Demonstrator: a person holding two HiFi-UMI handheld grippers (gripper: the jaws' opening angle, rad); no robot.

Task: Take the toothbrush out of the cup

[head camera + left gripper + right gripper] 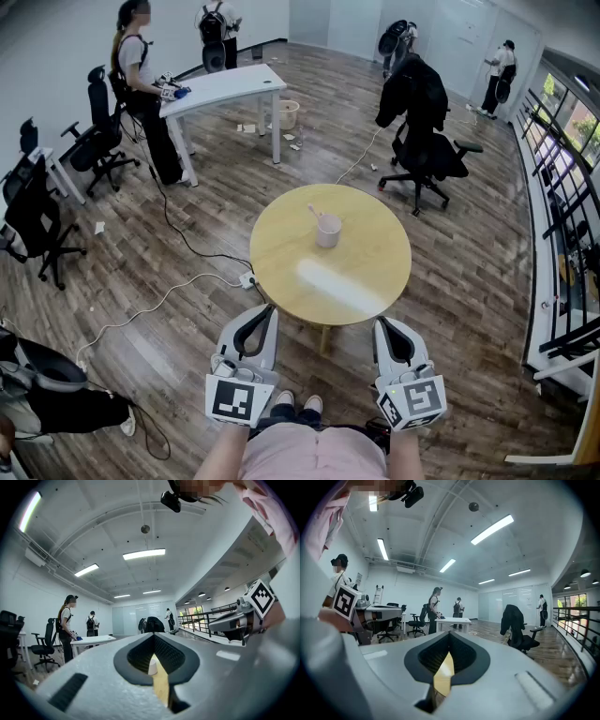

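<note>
On the round wooden table [366, 272] stands a pale cup [328, 231], and a toothbrush [315, 213] leans out of it toward the upper left. Both grippers hover near the table's front edge, well short of the cup. My left gripper [269, 307] is shut and empty. My right gripper [381, 322] is also shut, with nothing in it. In the left gripper view the cup [152, 666] and a strip of the table [162, 688] show through the hollow between the shut jaws of the left gripper [153, 634]. The right gripper view shows only tabletop [443, 677] behind the right gripper [449, 632].
An office chair draped with a black jacket [420, 112] stands beyond the table. A white desk [225, 87] with a person [141, 89] beside it is at the back left. A cable and power strip [247, 278] lie on the floor left of the table. A railing [562, 234] runs along the right.
</note>
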